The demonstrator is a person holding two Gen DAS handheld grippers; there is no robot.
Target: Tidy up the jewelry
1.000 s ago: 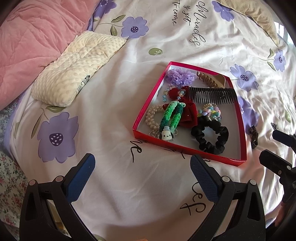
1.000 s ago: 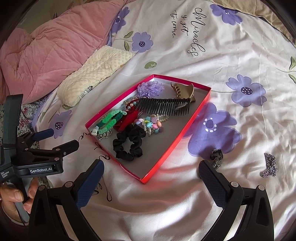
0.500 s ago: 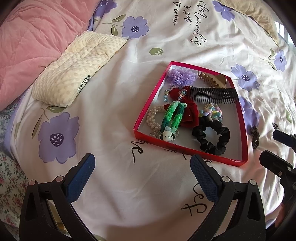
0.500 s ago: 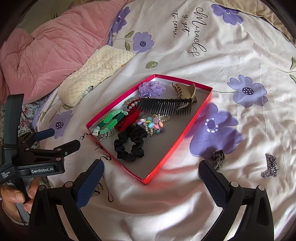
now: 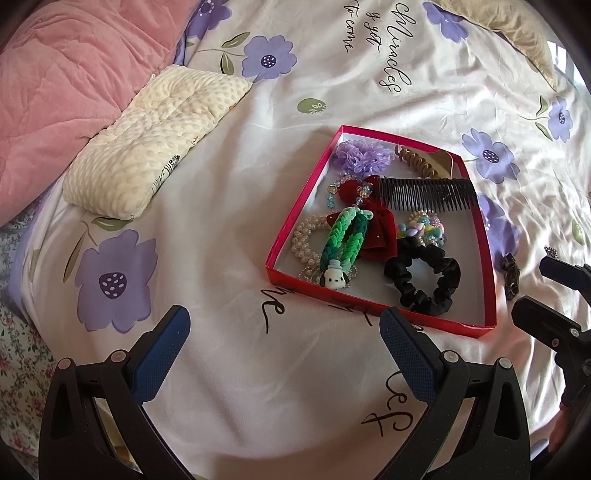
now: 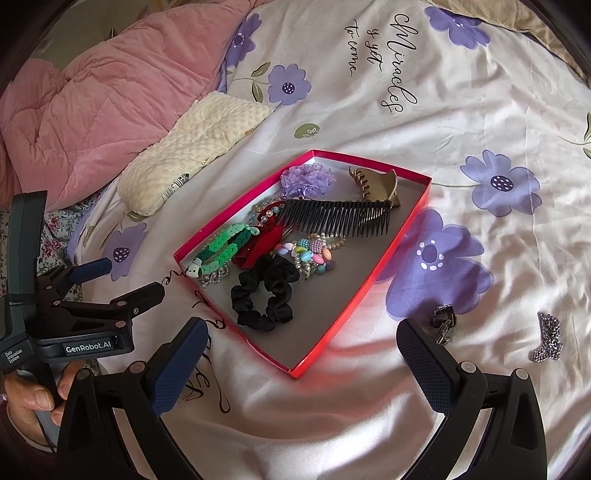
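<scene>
A red box [image 5: 291,221] [image 6: 399,236] lies on the flowered bedsheet and holds a black comb [image 6: 336,218], a black scrunchie [image 6: 266,295], a green braided band [image 5: 341,240], a purple scrunchie [image 6: 306,179], a tan claw clip [image 6: 376,182] and bead bracelets [image 6: 314,254]. Right of the box on the sheet lie a small dark clip [image 6: 443,321] [image 5: 511,275] and a silver chain [image 6: 548,338]. My left gripper [image 5: 284,328] hangs open near the box's front-left corner. Over the box's near corner my right gripper [image 6: 299,343] is open, the dark clip just beyond its right finger.
A cream dotted pillow [image 5: 147,147] and a pink quilt [image 5: 55,74] lie to the left of the box. A beige cushion [image 5: 517,33] sits at the far right. A hand [image 6: 33,398] holds the left gripper's handle at the bed's near-left edge.
Both views have shifted only slightly; the box sits a touch further right in the right wrist view. Both grippers stay open and nothing was picked up.
</scene>
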